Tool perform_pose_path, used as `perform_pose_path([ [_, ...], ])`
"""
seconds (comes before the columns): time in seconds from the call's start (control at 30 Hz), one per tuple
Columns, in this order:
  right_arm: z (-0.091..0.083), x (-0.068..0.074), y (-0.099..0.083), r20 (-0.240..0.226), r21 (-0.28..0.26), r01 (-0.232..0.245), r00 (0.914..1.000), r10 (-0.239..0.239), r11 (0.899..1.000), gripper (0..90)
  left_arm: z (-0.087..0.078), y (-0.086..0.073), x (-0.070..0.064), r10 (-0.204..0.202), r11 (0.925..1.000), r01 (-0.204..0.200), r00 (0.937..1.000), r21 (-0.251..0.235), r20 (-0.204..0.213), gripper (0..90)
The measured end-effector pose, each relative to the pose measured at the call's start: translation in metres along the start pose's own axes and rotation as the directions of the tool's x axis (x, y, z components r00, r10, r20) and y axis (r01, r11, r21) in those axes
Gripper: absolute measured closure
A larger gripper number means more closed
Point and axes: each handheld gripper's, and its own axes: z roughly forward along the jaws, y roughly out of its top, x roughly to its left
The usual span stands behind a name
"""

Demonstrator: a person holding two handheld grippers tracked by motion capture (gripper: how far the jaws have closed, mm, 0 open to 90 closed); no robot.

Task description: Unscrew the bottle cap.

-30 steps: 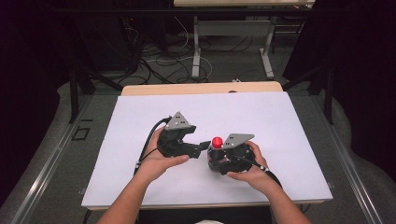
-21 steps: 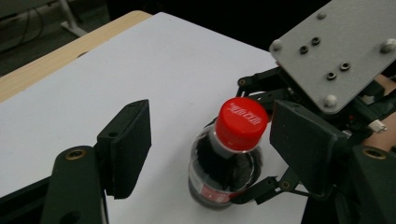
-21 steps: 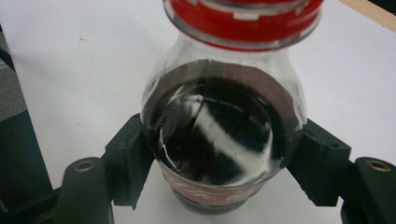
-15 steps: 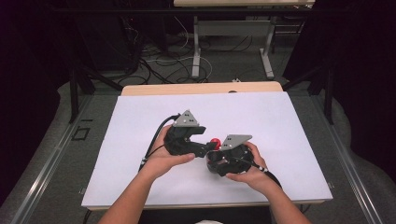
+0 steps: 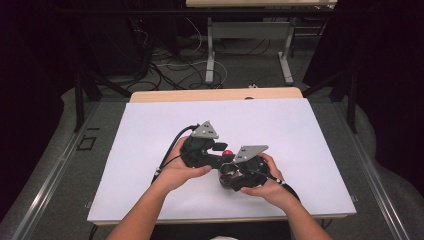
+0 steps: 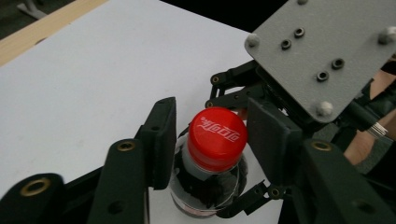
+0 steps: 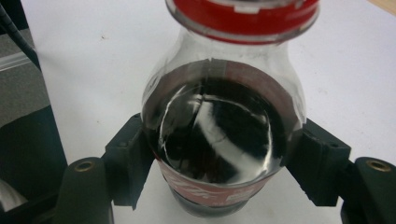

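Bottle (image 7: 219, 121) of dark liquid is seen standing upright on the white table (image 5: 150, 135), near its front middle, long axis vertical, red cap (image 6: 217, 136) pointing up. In the right gripper view, the right tool (image 7: 219, 172) is closed on the bottle's body, jaws pressed against both sides of the labelled lower part. In the left gripper view, the left tool (image 6: 212, 140) is placed over the bottle's top, its jaws set either side of the cap; a narrow gap is seen at each side, so the cap is flanked but not clamped. In the high view, both tools are held close together, the cap (image 5: 227, 152) lying between them.
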Motion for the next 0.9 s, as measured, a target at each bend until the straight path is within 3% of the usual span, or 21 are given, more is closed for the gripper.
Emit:
perform_pose_path([
  [0.07, 0.000, 0.000, 0.000, 0.000, -0.001, 0.003, 1.0000, -0.003, 1.000, 29.7, 0.000, 0.000, 0.001, -0.006, 0.9999, 0.006, 0.9999, 0.008, 0.010, 57.9],
  [0.27, 0.001, 0.002, -0.001, -0.001, -0.001, -0.008, 1.0000, 0.008, 1.000, 29.7, -0.002, -0.001, 0.000, -0.013, 0.9998, 0.013, 0.9999, 0.014, -0.010, 61.0],
  [0.5, 0.001, 0.004, 0.000, 0.024, -0.043, -0.005, 0.9997, 0.006, 0.999, 30.0, -0.005, 0.000, -0.006, -0.060, 0.9981, 0.059, 0.9961, -0.018, -0.064, 61.1],
  [0.53, 0.001, 0.005, 0.000, 0.034, -0.052, -0.011, 0.9993, 0.012, 0.999, 30.1, -0.006, 0.000, -0.008, -0.096, 0.9952, 0.094, 0.9917, -0.026, -0.086, 61.1],
  [0.6, 0.000, 0.006, 0.000, 0.053, -0.063, -0.016, 0.9984, 0.019, 0.998, 30.2, -0.007, 0.001, -0.008, -0.105, 0.9944, 0.103, 0.9902, -0.023, -0.092, 61.0],
  [0.63, 0.000, 0.006, 0.000, 0.063, -0.067, -0.019, 0.9977, 0.023, 0.998, 30.2, -0.007, 0.002, -0.010, -0.150, 0.9884, 0.146, 0.9804, -0.041, -0.127, 61.0],
  [0.67, 0.000, 0.007, 0.001, 0.074, -0.060, -0.026, 0.9968, 0.030, 0.998, 30.2, -0.007, 0.002, -0.010, -0.150, 0.9884, 0.146, 0.9804, -0.041, -0.127, 61.0],
  [0.7, 0.000, 0.007, 0.001, 0.090, -0.064, -0.026, 0.9954, 0.032, 0.998, 30.2, -0.006, 0.002, -0.012, -0.186, 0.9826, 0.182, 0.9681, -0.035, -0.169, 61.1],
  [0.73, 0.001, 0.007, 0.001, 0.096, -0.058, -0.027, 0.9948, 0.033, 0.998, 30.2, -0.005, 0.002, -0.014, -0.201, 0.9797, 0.196, 0.9622, -0.042, -0.184, 61.1],
  [0.77, 0.001, 0.008, 0.000, 0.109, -0.053, -0.034, 0.9932, 0.040, 0.998, 30.2, -0.005, 0.002, -0.014, -0.201, 0.9797, 0.196, 0.9622, -0.042, -0.184, 61.2],
  [0.8, 0.002, 0.008, 0.000, 0.117, -0.060, -0.041, 0.9920, 0.048, 0.997, 30.2, -0.003, 0.002, -0.015, -0.211, 0.9774, 0.206, 0.9576, -0.049, -0.196, 61.2],
  [0.87, 0.003, 0.008, -0.001, 0.104, -0.057, -0.059, 0.9925, 0.065, 0.997, 30.2, -0.002, 0.002, -0.015, -0.233, 0.9725, 0.229, 0.9509, -0.045, -0.203, 61.2],
  [0.9, 0.004, 0.007, -0.001, 0.097, -0.055, -0.058, 0.9933, 0.063, 0.997, 30.2, -0.002, 0.002, -0.015, -0.233, 0.9725, 0.229, 0.9509, -0.045, -0.203, 61.2],
])
